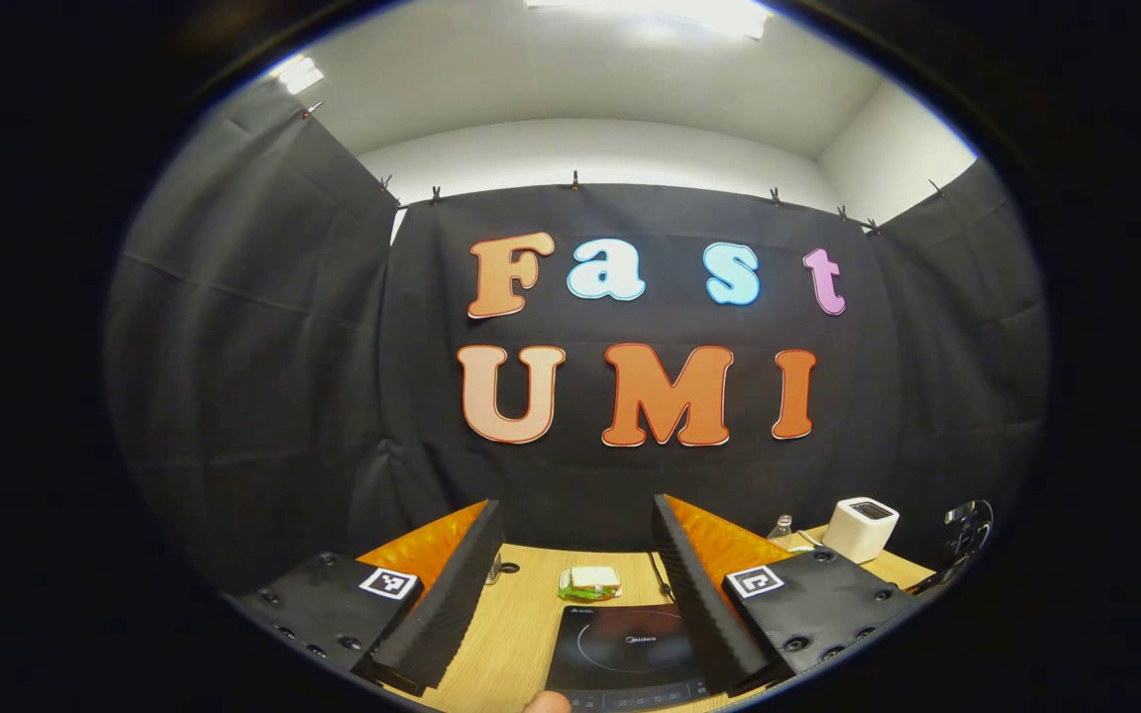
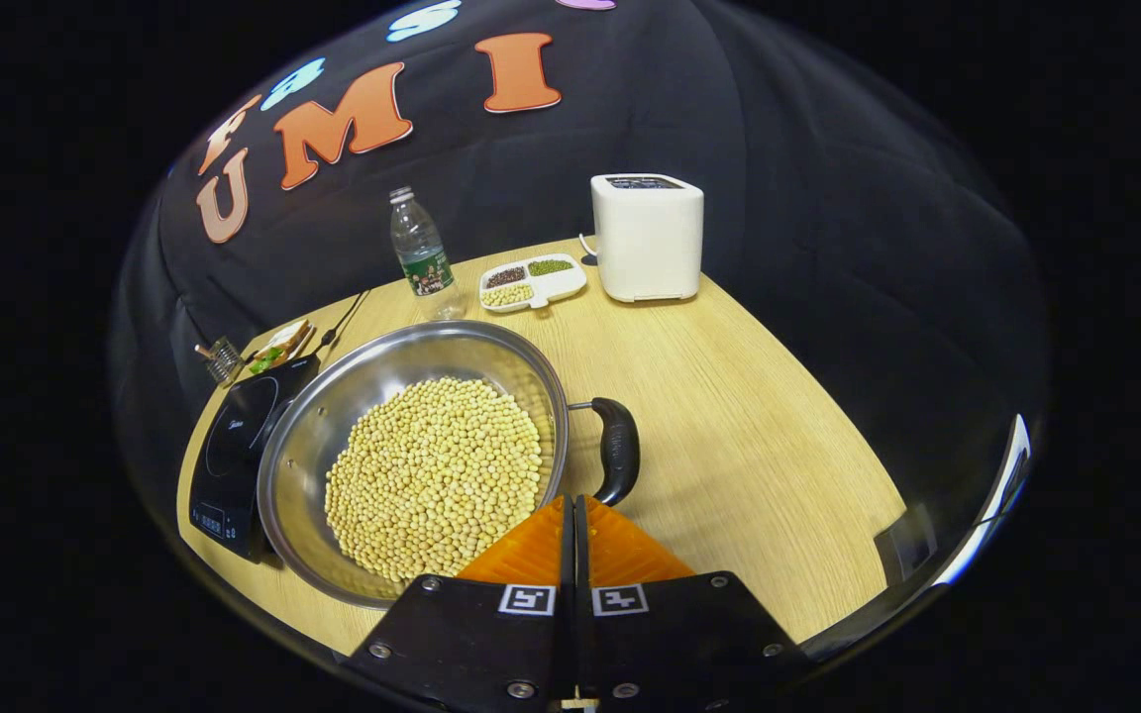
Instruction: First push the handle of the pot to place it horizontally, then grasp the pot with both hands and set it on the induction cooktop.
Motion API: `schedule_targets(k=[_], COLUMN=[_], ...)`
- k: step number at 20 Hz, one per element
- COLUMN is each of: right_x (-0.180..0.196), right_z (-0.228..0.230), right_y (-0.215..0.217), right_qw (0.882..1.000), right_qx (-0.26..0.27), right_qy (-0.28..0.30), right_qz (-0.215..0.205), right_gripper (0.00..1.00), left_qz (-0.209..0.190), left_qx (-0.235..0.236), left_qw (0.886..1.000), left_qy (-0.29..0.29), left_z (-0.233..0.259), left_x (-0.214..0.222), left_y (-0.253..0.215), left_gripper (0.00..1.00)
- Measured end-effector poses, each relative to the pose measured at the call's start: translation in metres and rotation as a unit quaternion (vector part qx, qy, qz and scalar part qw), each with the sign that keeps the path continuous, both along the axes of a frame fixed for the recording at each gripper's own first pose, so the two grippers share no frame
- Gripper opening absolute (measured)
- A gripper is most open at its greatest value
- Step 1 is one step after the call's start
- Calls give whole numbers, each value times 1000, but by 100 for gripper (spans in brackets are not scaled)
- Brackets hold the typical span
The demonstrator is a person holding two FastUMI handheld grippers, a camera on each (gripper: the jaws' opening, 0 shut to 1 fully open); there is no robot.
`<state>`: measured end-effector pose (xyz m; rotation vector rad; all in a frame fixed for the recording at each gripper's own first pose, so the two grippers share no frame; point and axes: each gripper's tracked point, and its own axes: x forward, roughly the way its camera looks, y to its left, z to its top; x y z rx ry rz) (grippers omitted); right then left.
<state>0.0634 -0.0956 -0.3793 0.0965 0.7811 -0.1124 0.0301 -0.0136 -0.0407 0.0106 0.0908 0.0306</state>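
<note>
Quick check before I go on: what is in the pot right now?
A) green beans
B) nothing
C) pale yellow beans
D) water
C: in the right gripper view the steel pot holds a heap of pale yellow beans covering its bottom, with the black handle sticking out just beyond the right gripper.

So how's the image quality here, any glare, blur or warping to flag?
Left gripper view: ceiling light is blown out at the top, the wall edges bow outward from the fisheye, and the cooktop is sharp but dim. Right gripper view: even light, the pot and beans are crisp, with mild sheen on the steel wall and the table edge curving strongly.
</note>
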Motion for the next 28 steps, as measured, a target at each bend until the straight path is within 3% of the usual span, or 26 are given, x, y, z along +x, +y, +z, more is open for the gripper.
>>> schedule_targets(k=[6,13,22,28], right_x=[13,24,31,42], right_z=[-1,-2,-2,28], right_y=[-6,-9,-13,-16], right_qw=[1000,1000,1000,999], right_qx=[2,1,10,-4], right_qy=[-4,-5,-8,-54], right_qz=[-1,6,6,-2], right_gripper=[0,0,0,0], left_qz=[-8,-43,-92,-123], left_qx=[-4,-24,-46,-47], left_qw=[1000,995,970,953], left_qy=[18,90,222,274], left_z=[-18,-89,-226,-301], left_x=[10,33,44,50], left_y=[-13,-56,-137,-198], left_gripper=[99,98,97,98])
